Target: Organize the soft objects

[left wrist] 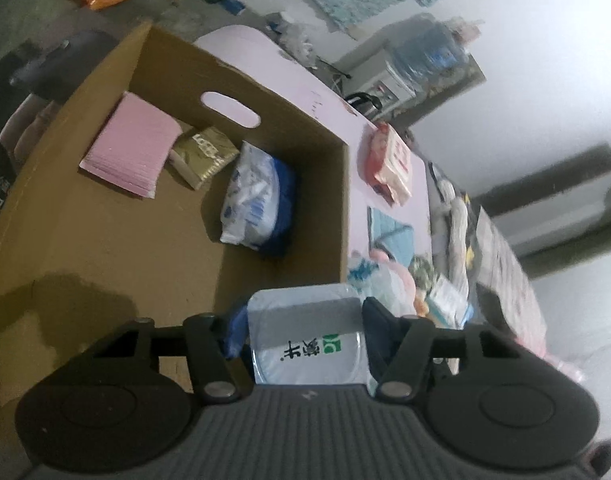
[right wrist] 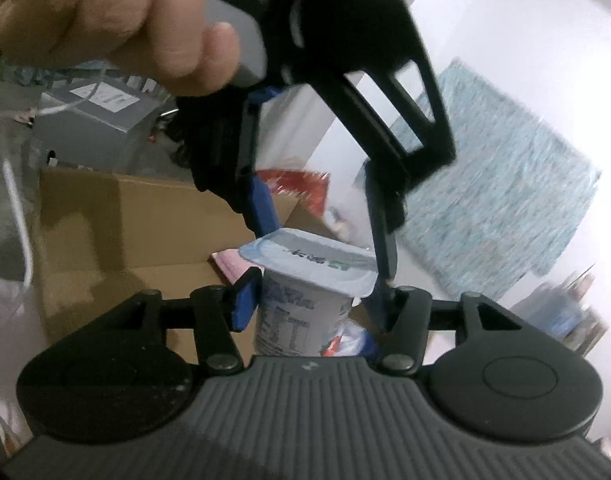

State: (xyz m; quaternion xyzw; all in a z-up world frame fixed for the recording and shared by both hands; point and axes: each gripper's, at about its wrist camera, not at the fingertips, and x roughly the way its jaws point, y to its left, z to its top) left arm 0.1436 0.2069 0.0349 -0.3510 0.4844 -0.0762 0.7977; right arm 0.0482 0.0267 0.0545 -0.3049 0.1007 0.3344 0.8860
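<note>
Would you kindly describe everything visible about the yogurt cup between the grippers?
The yogurt cup is a white plastic tub with a pale blue foil lid, green logo and printed text on its side. It stands upright above the cardboard box. The left gripper brackets its lid rim from above; the right gripper flanks its body.

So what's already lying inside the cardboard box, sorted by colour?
Pink pad: 1
Gold packet: 1
Blue-and-white bag: 1
Total: 3 in the cardboard box
</note>
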